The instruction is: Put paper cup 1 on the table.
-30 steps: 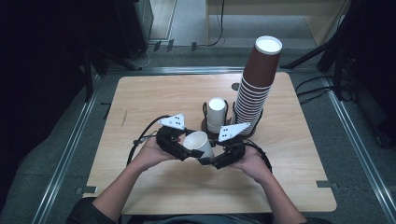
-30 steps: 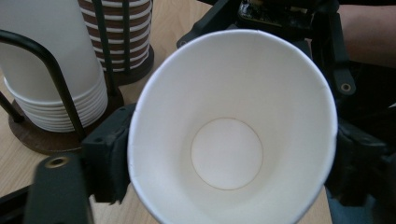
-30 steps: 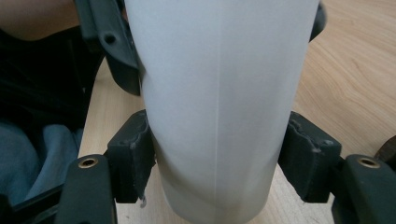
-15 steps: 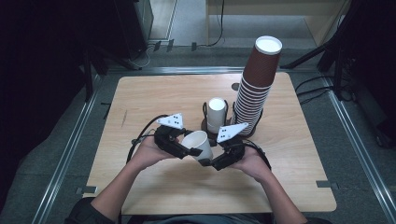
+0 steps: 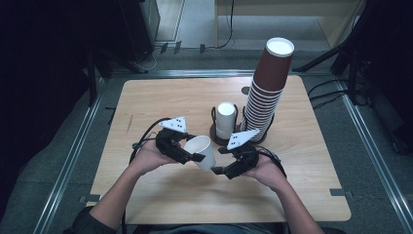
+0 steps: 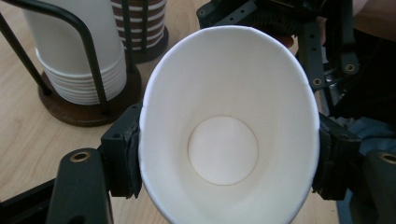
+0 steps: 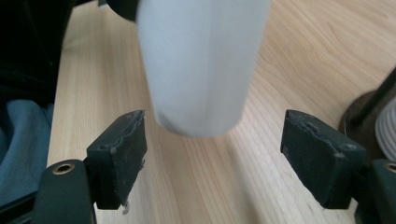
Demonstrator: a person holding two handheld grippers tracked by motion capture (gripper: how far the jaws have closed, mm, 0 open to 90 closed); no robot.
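My left gripper [image 5: 195, 157] is level above the table [image 5: 146, 97], clamping the white cup [image 5: 200, 150] at its rim; my right gripper [image 5: 219, 170], jaws just opening wide, flanks the cup's base without touching.

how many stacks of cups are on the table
2. A tall brown stack stands at the far right of the table, and a short white stack sits in a wire holder just left of it. The single white cup in the left gripper isn't counted.
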